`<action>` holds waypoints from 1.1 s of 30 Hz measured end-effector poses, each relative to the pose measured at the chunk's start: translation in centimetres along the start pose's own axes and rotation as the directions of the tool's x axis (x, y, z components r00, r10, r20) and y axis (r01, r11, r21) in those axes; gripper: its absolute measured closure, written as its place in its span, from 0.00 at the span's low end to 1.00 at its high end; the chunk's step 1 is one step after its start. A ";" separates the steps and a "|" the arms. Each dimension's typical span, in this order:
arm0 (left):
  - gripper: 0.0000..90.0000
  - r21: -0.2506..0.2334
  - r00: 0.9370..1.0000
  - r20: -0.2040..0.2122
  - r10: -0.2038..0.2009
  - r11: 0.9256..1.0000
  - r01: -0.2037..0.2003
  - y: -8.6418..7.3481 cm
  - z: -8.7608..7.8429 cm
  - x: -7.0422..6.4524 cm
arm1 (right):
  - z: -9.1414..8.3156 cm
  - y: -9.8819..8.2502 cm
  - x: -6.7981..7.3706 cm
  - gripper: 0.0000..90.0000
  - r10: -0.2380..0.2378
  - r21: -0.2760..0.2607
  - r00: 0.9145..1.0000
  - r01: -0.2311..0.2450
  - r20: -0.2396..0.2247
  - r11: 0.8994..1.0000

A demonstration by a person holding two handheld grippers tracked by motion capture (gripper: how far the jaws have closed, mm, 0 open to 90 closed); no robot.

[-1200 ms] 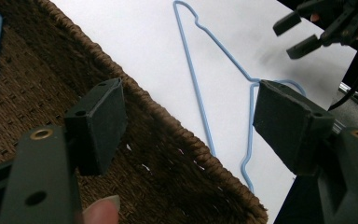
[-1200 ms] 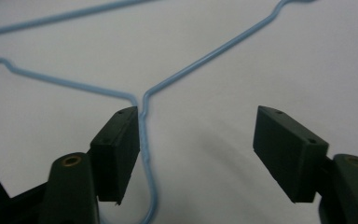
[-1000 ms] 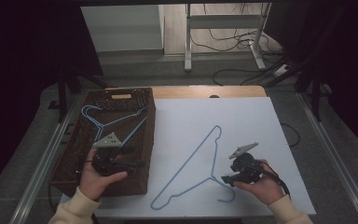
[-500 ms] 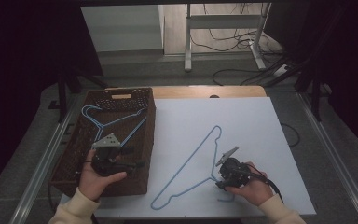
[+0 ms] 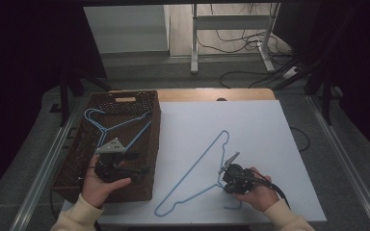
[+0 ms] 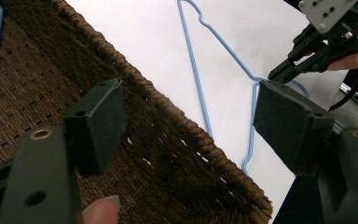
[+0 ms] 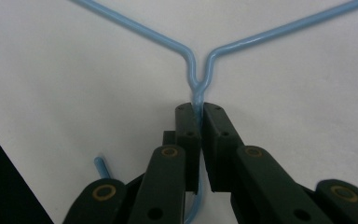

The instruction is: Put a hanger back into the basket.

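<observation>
Tongs (image 7: 199, 109) pinch thin blue wire hanger's (image 7: 196, 84) twisted neck.

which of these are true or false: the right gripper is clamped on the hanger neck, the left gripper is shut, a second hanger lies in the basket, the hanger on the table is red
1. The right gripper is clamped on the neck of the blue wire hanger on the white table. True: its jaws have just closed, and the wire is pinched between them.
2. The left gripper is shut. False: its jaws stand wide apart over the wicker basket, holding nothing.
3. A second blue hanger lies in the basket. True.
4. The hanger on the table is red. False: it is light blue.
</observation>
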State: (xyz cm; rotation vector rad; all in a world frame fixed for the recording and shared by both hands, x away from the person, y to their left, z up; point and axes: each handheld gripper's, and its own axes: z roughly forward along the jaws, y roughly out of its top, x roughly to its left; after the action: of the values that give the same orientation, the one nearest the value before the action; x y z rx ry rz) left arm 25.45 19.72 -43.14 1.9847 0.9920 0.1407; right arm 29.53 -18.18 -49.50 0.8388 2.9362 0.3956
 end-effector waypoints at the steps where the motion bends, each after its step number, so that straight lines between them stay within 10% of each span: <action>1: 0.29 0.000 1.000 0.000 0.000 1.000 0.000 0.0 0.0 0.0 | 0.0 0.0 0.0 0.95 0.009 -0.002 1.000 -0.009 -0.005 1.000; 20: 0.29 0.059 0.992 0.078 0.102 0.993 -0.106 1.1 2.8 -4.2 | -2.0 0.4 -0.2 0.96 0.040 -0.044 0.999 -0.042 -0.033 0.998; 33: 0.33 0.204 0.971 0.165 0.170 0.958 -0.203 1.7 9.4 -8.3 | -2.5 0.5 -0.1 0.96 0.034 -0.051 0.999 -0.036 -0.038 0.998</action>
State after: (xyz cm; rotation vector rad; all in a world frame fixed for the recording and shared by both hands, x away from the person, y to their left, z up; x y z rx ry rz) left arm 25.08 7.26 -45.38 2.2559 0.7504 -0.0123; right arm 29.55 -18.43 -47.00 0.8874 2.9350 0.4922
